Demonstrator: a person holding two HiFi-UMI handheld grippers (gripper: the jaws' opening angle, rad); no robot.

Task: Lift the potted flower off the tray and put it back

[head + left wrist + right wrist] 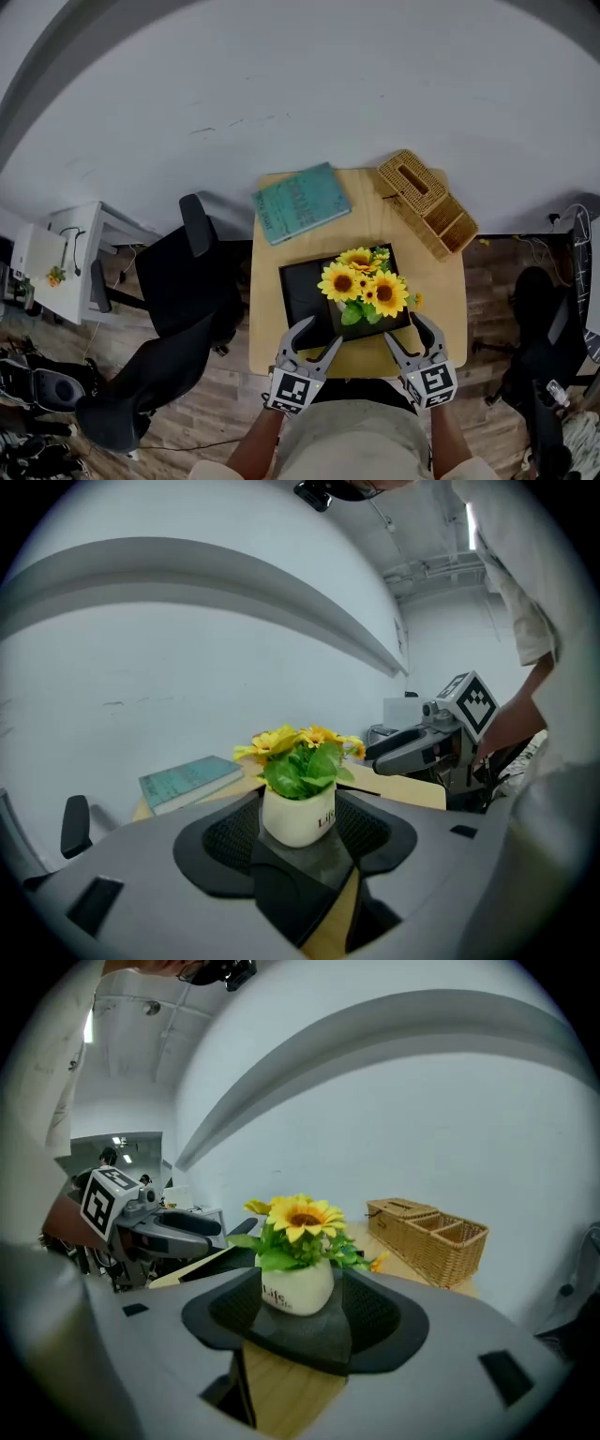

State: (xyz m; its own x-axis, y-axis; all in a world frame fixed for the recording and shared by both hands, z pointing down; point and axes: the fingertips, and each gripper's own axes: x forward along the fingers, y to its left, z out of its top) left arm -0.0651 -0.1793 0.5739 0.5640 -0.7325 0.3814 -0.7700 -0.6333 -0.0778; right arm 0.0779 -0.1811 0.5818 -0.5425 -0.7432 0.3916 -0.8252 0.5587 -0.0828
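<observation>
**Both grippers open at the near edge of the tray, pot untouched**

The potted flower [366,286], yellow sunflowers with green leaves in a small white pot, stands upright on the black tray [302,286], towards its right side. The tray lies on a small wooden bench [450,291].

The left gripper [319,335] and the right gripper [406,330] are held at the bench's near edge, one on either side of the pot and angled inward towards it. Each gripper view shows its jaws spread apart with nothing pressed between the pads. The white pot sits in line with the gap but ahead of the tips. From the head view the tips seem to reach the tray's near rim, though the flowers cover part of it, so contact with the tray cannot be judged.

A teal book [300,202] lies at the bench's far left corner, overhanging the edge. A wicker basket [427,202] with compartments sits at the far right corner. A black office chair [178,281] stands on the floor left of the bench.
</observation>
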